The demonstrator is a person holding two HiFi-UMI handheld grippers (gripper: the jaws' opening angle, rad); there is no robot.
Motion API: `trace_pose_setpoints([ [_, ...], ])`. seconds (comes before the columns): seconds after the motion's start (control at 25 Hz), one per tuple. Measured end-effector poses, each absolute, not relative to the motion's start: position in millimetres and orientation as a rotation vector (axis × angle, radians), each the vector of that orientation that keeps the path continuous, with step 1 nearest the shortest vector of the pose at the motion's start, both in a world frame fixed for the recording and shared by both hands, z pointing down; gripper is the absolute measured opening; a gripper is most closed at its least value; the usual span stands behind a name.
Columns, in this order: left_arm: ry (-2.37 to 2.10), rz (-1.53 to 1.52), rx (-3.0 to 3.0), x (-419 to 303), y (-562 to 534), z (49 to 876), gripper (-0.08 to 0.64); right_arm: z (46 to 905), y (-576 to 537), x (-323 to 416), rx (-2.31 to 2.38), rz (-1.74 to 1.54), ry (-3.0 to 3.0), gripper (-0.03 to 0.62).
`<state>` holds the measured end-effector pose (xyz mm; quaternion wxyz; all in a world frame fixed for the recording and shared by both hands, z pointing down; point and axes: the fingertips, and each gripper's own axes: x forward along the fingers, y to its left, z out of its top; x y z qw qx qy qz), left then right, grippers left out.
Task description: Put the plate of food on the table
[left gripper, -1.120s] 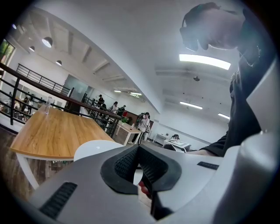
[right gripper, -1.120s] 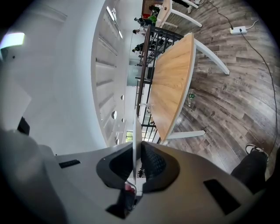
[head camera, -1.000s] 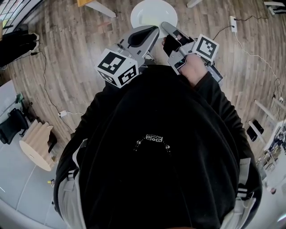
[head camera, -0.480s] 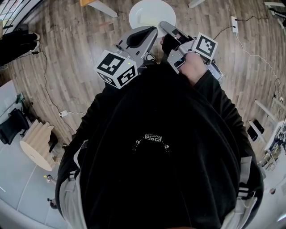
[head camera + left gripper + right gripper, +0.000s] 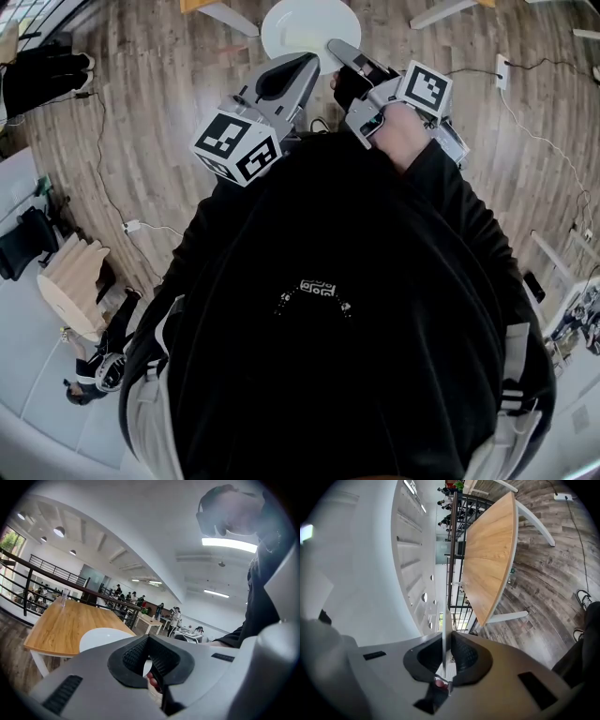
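1. Left claw (image 5: 147,641): pads shut tight on the near rim of the round white plate (image 5: 305,28), which fans out ahead of the tips.
2. Right claw (image 5: 446,641): also clamped on the plate. The plate shows edge-on here, as a thin white line running straight out from between the pads.
3. Both grips sit close together on the rim side nearest the person's black top (image 5: 328,309), the right claw just beside the left (head view shows this best).
4. The plate is up in the air, carried only by the two claws. Below and beyond the tips is the brown wood-plank floor (image 5: 159,103).
5. The light wooden table with white legs (image 5: 61,625) lies ahead of the left claw, past the plate's far rim. From the right claw it is ahead too, and off to one side. The plate is apart from the table, not resting on it.
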<state>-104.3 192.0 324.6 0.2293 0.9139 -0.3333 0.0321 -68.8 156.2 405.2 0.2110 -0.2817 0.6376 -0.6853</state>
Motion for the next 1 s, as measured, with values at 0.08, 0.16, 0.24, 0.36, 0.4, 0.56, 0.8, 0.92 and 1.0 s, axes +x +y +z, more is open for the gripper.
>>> trace_pose_setpoints([
  [0.08, -0.927, 0.085, 2.505, -95.1, 182.8, 326.1, 0.006, 407.6, 147.9, -60.4, -0.772, -1.921, 1.768, 0.034],
  [0.16, -0.931, 0.084, 2.501, -84.0, 171.5, 327.0, 0.006, 409.7, 136.1, -49.0, -0.768, -1.929, 1.764, 0.034],
  [0.24, -0.936, 0.084, 2.498, -73.1, 158.0, 326.9, 0.006, 410.0, 120.6, -36.5, -0.766, -1.929, 1.760, 0.034],
  [0.36, -0.948, 0.087, 2.496, -55.8, 140.1, 324.5, 0.006, 406.8, 98.9, -18.2, -0.754, -1.922, 1.765, 0.034],
  [0.4, -0.952, 0.090, 2.496, -49.5, 135.6, 324.0, 0.006, 405.5, 93.1, -12.5, -0.745, -1.921, 1.764, 0.034],
  [0.56, -0.957, 0.100, 2.491, -23.9, 119.7, 324.9, 0.006, 406.7, 75.1, 10.1, -0.723, -1.929, 1.756, 0.034],
  [0.8, -0.957, 0.120, 2.474, 8.8, 87.4, 328.4, 0.006, 413.0, 44.9, 43.0, -0.708, -1.946, 1.719, 0.034],
  [0.92, -0.944, 0.135, 2.459, 28.6, 55.4, 336.1, 0.006, 422.2, 14.4, 59.6, -0.711, -1.962, 1.707, 0.034],
  [1.0, -0.935, 0.142, 2.460, 37.8, 49.8, 336.9, 0.006, 423.7, 8.3, 66.0, -0.706, -1.966, 1.698, 0.034],
])
